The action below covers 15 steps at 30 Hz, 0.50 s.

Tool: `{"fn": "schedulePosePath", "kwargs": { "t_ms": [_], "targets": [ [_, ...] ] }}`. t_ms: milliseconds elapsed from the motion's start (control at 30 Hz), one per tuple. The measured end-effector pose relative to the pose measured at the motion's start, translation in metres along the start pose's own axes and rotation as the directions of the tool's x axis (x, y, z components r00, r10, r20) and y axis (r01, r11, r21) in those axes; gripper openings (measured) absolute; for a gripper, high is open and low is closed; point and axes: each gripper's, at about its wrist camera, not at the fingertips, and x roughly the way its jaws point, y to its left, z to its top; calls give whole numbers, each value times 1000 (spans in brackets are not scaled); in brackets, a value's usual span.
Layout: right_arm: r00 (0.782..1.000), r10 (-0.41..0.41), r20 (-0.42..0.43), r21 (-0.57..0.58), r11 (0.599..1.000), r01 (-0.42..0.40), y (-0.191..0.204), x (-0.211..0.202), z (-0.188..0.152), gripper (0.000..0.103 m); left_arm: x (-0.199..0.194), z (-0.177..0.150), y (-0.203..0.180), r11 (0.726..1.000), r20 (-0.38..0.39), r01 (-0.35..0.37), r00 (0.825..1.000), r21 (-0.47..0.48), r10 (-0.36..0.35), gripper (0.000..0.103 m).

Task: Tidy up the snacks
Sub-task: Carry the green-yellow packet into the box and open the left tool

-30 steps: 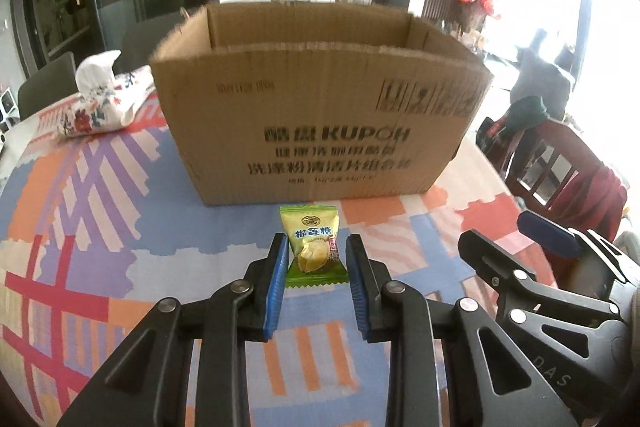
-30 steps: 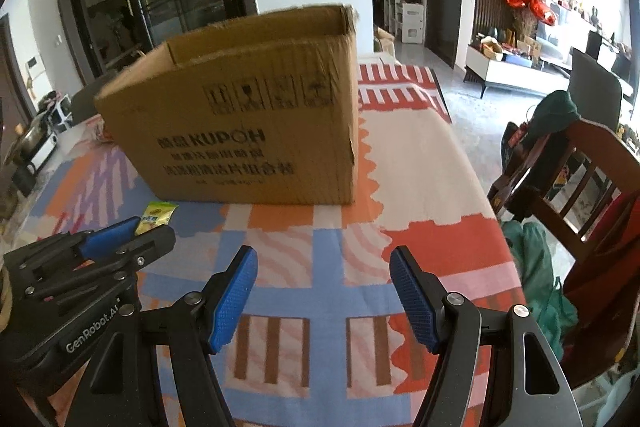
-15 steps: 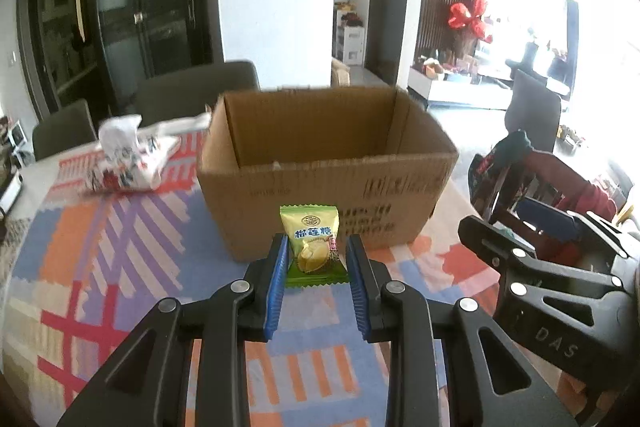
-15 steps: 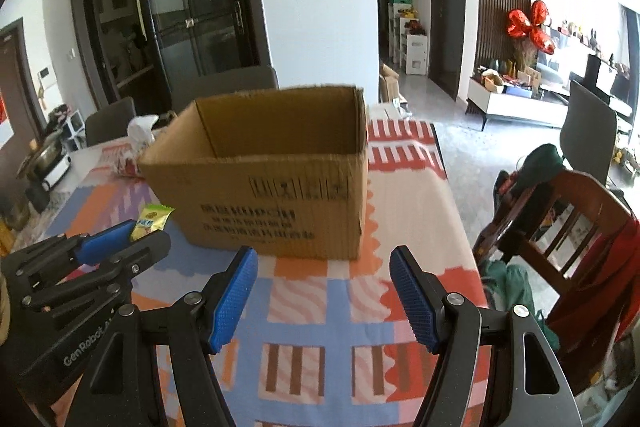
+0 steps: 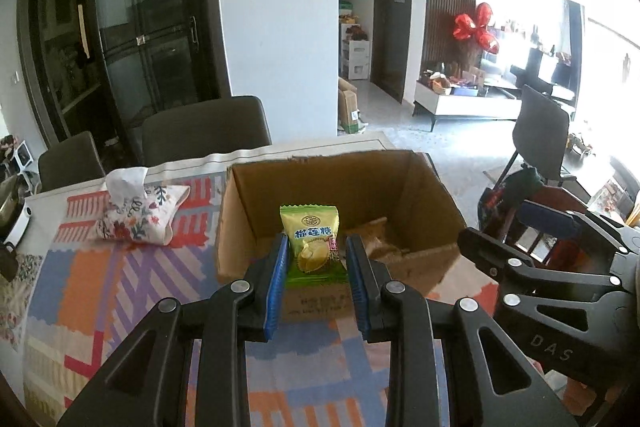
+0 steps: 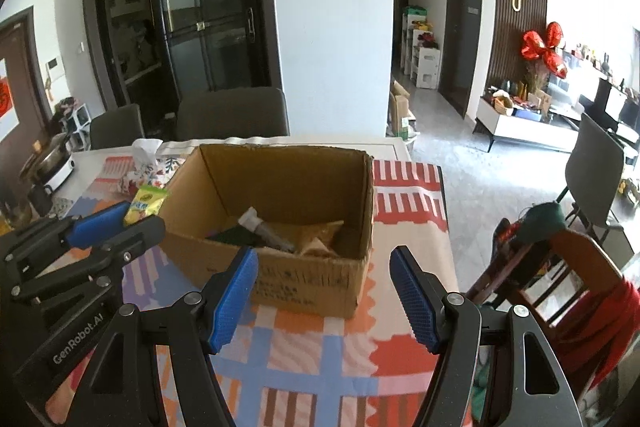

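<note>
My left gripper [image 5: 316, 255] is shut on a green and yellow durian candy packet [image 5: 312, 243] and holds it up in front of the near wall of an open cardboard box [image 5: 436, 187]. The packet [image 6: 145, 203] also shows in the right wrist view, just left of the box [image 6: 320, 279]. Inside the box lie a white-capped tube [image 6: 260, 227] and brown wrappers [image 6: 320, 239]. My right gripper [image 6: 324, 291] is open and empty, raised in front of the box.
A floral tissue pouch [image 5: 140, 215] lies on the patterned tablecloth [image 5: 100, 291] left of the box. Dark chairs [image 5: 204, 131] stand behind the table. A wooden chair with clothes [image 6: 560, 267] stands at the right. A pot [image 6: 48, 167] sits far left.
Both grippers have risen well above the table, so the box's inside now shows. The left gripper still holds the candy packet. The right gripper stays open.
</note>
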Motion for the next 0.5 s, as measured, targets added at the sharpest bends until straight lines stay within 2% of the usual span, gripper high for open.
{"fn": "schedulePosePath", "kwargs": {
  "t_ms": [300, 400, 500],
  "targets": [
    [998, -16, -53, 4, 1000, 16, -9, 21, 21, 69, 33, 27, -1, 1000, -71, 1, 997, 6, -1, 30],
    [998, -11, -67, 12, 1000, 12, -11, 25, 23, 69, 36, 32, -3, 999, -73, -36, 997, 10, 37, 39],
    [998, -9, -68, 23, 1000, 10, -13, 24, 20, 69, 30, 29, -5, 999, -70, -48, 996, 20, 49, 40]
  ]
}}
